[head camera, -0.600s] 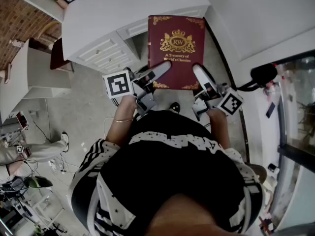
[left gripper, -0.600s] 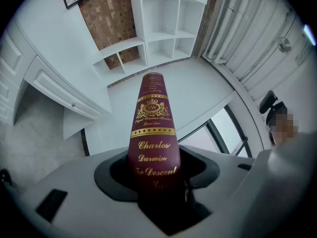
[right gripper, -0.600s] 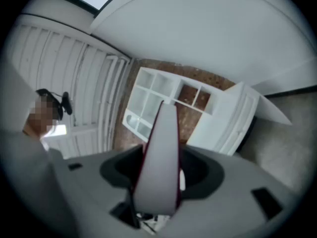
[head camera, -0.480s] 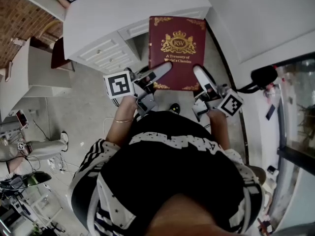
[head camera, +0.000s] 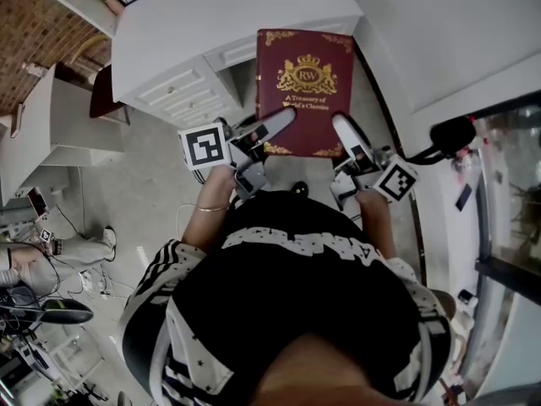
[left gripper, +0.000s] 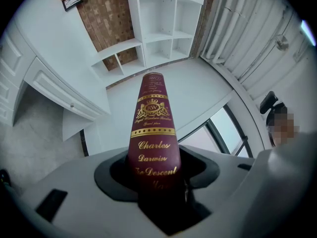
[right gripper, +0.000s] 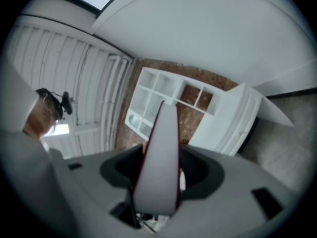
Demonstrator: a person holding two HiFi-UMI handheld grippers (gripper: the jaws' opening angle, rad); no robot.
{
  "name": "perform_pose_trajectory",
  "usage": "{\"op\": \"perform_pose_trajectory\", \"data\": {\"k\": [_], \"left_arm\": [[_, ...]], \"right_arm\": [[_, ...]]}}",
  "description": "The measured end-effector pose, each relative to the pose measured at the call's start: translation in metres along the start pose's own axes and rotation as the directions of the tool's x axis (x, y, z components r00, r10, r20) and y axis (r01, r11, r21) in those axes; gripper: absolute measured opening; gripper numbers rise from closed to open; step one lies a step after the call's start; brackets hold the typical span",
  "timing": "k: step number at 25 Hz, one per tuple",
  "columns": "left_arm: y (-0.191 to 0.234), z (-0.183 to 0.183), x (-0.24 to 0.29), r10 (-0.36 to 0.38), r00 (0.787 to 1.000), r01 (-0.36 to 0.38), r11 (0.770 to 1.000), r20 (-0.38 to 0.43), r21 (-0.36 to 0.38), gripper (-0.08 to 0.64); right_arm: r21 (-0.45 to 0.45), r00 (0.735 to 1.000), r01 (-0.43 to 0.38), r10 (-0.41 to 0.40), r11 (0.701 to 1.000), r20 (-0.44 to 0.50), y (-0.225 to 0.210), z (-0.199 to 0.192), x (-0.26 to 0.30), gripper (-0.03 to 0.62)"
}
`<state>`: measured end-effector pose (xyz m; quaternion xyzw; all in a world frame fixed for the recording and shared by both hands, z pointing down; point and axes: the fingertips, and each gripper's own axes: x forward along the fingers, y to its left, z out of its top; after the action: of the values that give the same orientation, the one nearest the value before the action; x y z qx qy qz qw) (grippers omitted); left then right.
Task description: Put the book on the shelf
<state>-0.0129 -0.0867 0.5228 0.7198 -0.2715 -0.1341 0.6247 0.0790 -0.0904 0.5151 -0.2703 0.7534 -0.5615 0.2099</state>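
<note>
Book (head camera: 304, 91) held flat, left gripper (head camera: 270, 128) clamped on its spine, right gripper (head camera: 344, 132) on its page edge; uneven pressure could let it slip before the shelf (left gripper: 159, 33).

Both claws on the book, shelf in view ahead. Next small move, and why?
Probably carry the book forward toward the shelf without loosening either claw. The left claw grips its spine edge, the right claw its page edge, and the shelf's open compartments stand well ahead, not yet reached.
</note>
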Motion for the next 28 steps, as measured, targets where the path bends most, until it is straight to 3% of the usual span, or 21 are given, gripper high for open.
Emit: {"op": "perform_pose_trajectory", "data": {"k": [20,28], "left_arm": [[0.0009,0.0005,-0.0004,0.024,0.999,-0.024,1.0,-0.027,-0.006,0.264],[0.0015,0.002,0.0015,-0.02,0.999,0.021,1.0,-0.041,0.011,0.264]], "right_arm": [[0.024,1.0,0.022,-0.022,0.999,0.014,-0.0024,-0.0016,-0.0007,0.247],[-0.011,0.999,0.03,-0.029,0.999,0.045,-0.0016,-0.0015,-0.0014,0.247]]}}
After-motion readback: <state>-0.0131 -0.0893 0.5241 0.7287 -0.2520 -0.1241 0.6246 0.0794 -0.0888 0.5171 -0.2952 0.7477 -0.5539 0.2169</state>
